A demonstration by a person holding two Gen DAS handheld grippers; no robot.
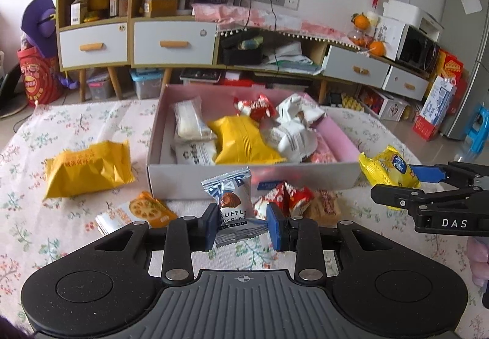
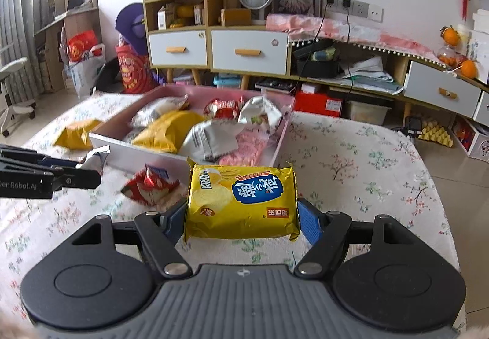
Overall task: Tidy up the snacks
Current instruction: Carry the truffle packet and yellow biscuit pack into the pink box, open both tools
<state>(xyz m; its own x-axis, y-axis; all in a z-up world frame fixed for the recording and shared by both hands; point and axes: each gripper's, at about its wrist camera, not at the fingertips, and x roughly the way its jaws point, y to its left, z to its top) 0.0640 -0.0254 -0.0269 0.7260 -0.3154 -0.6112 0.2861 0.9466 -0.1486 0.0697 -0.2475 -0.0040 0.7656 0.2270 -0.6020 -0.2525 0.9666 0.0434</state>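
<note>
— Silver wrapper, the truffle chocolate packet (image 1: pixel 233 204), is pinched between the pads of the left gripper (image 1: pixel 241 224); just ahead of it stands the snack box (image 1: pixel 195 178) (pink inside, already holding packets)

— And the right gripper (image 2: pixel 241 221)?

— Clamped on the yellow biscuit pack (image 2: pixel 241 201), pads against both ends; the box lies ahead and to its left, red candy wrappers (image 2: pixel 146 187) just left of its fingers on the floral cloth (image 2: pixel 351 161)
</note>
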